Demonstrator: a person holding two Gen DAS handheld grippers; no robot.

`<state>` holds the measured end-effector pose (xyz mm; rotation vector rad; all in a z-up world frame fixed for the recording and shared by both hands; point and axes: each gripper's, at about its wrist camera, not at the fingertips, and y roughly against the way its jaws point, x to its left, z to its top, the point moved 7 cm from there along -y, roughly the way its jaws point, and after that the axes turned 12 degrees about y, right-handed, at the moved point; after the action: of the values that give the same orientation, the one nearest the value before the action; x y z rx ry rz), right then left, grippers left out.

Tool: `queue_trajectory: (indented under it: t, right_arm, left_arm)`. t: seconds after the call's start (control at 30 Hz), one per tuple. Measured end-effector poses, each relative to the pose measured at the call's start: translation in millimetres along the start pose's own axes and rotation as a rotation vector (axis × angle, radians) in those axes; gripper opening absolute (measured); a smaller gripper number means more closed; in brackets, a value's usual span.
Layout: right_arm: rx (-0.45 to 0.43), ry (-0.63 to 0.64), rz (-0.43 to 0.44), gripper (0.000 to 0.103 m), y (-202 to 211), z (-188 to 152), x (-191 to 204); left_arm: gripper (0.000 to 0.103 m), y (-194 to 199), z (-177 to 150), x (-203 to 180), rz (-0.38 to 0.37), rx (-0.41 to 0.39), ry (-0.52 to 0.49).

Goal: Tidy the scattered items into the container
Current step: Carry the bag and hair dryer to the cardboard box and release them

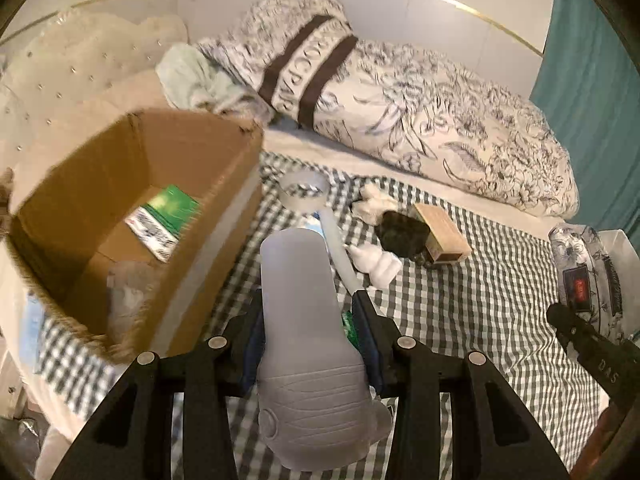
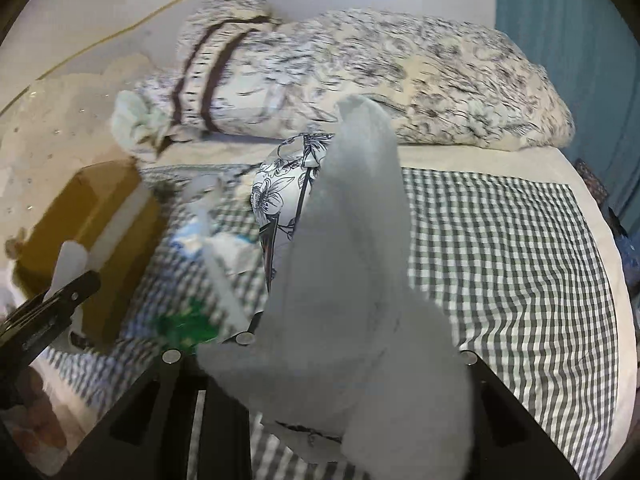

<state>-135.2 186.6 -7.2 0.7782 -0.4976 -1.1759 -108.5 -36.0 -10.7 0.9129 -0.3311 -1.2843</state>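
Observation:
My left gripper [image 1: 310, 316] is shut on a grey sole-shaped item [image 1: 304, 320] and holds it above the checked cloth, just right of the open cardboard box [image 1: 224, 216]. A green-and-white packet [image 1: 164, 220] lies in the box. My right gripper [image 2: 340, 312] carries a floral pouch [image 2: 288, 188]; a pale grey-white wrap [image 2: 352, 260] hides its fingers. In the left wrist view the right gripper [image 1: 560, 316] sits at the far right, its tip against the floral pouch [image 1: 588, 272]. On the cloth lie a tape roll [image 1: 304, 192], a white bottle [image 1: 378, 266], a black lump [image 1: 404, 232] and a small brown box [image 1: 440, 236].
A floral duvet roll [image 1: 420, 112] and a pale green cloth [image 1: 192, 76] lie along the headboard behind the items. A beige studded cushion [image 1: 80, 68] stands behind the box. A teal curtain [image 1: 592, 80] hangs at the right. The checked cloth [image 2: 500, 240] stretches right of the pouch.

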Motion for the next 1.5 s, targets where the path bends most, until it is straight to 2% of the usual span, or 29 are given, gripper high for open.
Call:
queue_trajectory:
  t: [0.4, 0.57, 0.7, 0.87, 1.17, 1.3, 1.5]
  right_arm:
    - [-0.061, 0.09, 0.058, 0.027, 64.6, 1.0, 60.7]
    - [-0.082, 0.109, 0.073, 0.027, 71.4, 16.2, 79.4]
    - [-0.08, 0.129, 0.112, 0.027, 60.0, 33.1, 99.6]
    - [-0.062, 0.179, 0.185, 0.027, 31.8, 58.4, 140.4]
    - [-0.045, 0.298, 0.304, 0.027, -17.0, 100.6, 231.3]
    - [-0.031, 0.311, 0.359, 0.027, -37.4, 115.4, 265.9]
    - [-0.018, 0.315, 0.394, 0.027, -58.5, 126.5, 297.0]
  left_arm:
    - [0.043, 65.9, 8.9, 19.0, -0.047, -0.06, 0.01]
    - [0.043, 82.7, 26.3, 35.0, -0.059, -0.086, 0.025]
    - [0.043, 86.7, 43.5, 56.8, -0.033, -0.102, 0.043]
    - [0.043, 74.0, 65.6, 91.3, 0.014, -0.105, 0.088]
    - [0.043, 28.2, 93.7, 152.3, 0.095, -0.07, 0.192]
    - [0.043, 13.3, 99.3, 166.2, 0.107, -0.06, 0.201]
    - [0.043, -7.3, 94.5, 185.3, 0.114, -0.03, 0.221]
